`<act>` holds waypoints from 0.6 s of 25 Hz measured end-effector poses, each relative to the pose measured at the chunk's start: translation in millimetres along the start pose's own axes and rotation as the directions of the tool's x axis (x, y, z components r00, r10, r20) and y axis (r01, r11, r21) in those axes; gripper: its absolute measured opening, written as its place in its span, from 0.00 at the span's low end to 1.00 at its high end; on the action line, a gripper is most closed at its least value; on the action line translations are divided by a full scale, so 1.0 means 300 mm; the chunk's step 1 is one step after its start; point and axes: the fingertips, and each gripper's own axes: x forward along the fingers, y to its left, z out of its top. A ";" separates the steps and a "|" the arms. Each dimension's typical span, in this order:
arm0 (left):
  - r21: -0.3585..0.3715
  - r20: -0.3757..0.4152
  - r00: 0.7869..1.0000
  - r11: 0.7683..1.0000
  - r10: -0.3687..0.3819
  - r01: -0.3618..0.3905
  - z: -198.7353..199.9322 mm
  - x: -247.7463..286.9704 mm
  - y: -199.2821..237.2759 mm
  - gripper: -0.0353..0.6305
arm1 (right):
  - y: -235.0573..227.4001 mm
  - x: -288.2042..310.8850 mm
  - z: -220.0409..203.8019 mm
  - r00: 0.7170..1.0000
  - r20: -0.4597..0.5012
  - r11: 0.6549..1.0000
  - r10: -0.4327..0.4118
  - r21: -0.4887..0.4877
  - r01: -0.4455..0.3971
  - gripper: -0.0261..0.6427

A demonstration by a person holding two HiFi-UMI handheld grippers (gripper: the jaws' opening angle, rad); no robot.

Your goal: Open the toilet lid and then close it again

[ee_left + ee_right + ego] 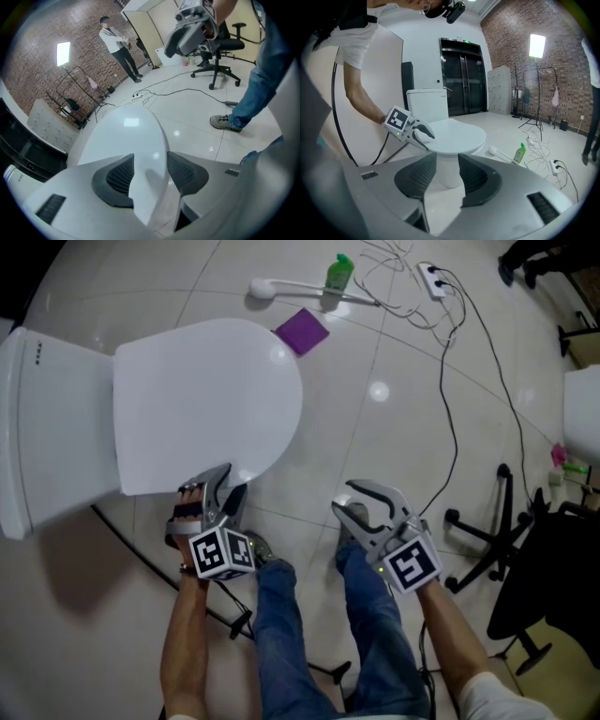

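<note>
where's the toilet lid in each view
head view: toilet lid, upper left of centre.
left gripper view: lid fills the centre, down to the bottom.
right gripper view: lid, centre.
shared landmark: cistern at the lid's hinge end.

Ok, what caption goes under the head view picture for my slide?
Left gripper straddles the edge of the closed toilet lid, jaws open; right gripper hangs nearby, empty.

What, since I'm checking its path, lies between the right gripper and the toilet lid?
Only bare tiled floor separates the right gripper from the toilet lid, as the head view shows.
</note>
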 end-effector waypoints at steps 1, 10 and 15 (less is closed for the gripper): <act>-0.005 0.009 1.000 1.000 0.006 -0.006 0.004 -0.008 0.002 0.37 | -0.001 0.007 0.002 1.000 0.001 1.000 0.004 0.000 -0.004 0.27; -0.050 0.046 0.998 0.997 0.053 -0.050 0.008 -0.048 0.018 0.35 | -0.053 0.148 0.026 0.986 0.151 0.846 0.074 0.514 -0.142 0.27; -0.055 0.064 0.997 0.997 0.050 -0.047 0.017 -0.060 0.019 0.35 | -0.153 0.327 0.002 0.969 0.246 0.503 0.027 0.834 -0.226 0.38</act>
